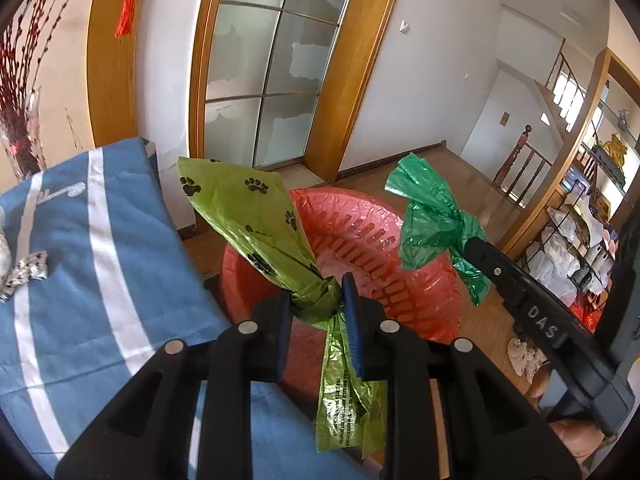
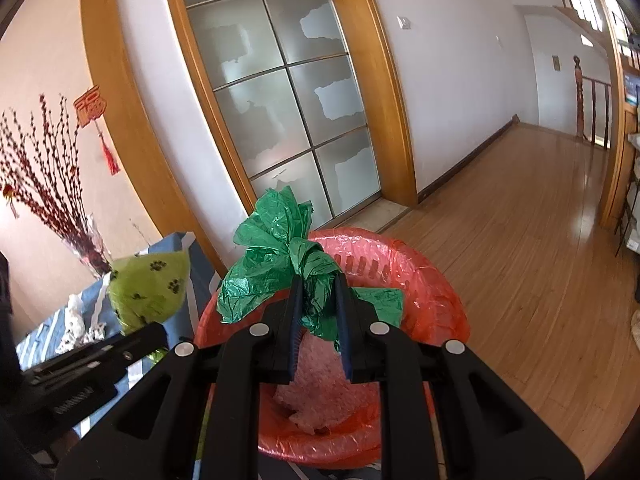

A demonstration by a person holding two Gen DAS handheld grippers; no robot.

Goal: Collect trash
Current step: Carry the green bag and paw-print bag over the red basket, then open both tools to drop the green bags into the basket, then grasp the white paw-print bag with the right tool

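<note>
Left gripper (image 1: 316, 312) jaws pinch a paw-printed lime bag (image 1: 248, 216); right gripper (image 2: 318, 312) jaws, a crumpled green bag (image 2: 276, 264).

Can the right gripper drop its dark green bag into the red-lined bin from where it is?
Probably yes: the right gripper holds the dark green bag above the red-lined bin, nothing between.

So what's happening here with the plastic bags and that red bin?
A person is collecting trash with two hand-held grippers. The left gripper is clamped on a crumpled lime-green plastic bag with black paw prints; the right gripper is clamped on a crumpled dark green plastic bag. Both are held over the round basket lined with a red plastic bag, not yet dropped.
</note>
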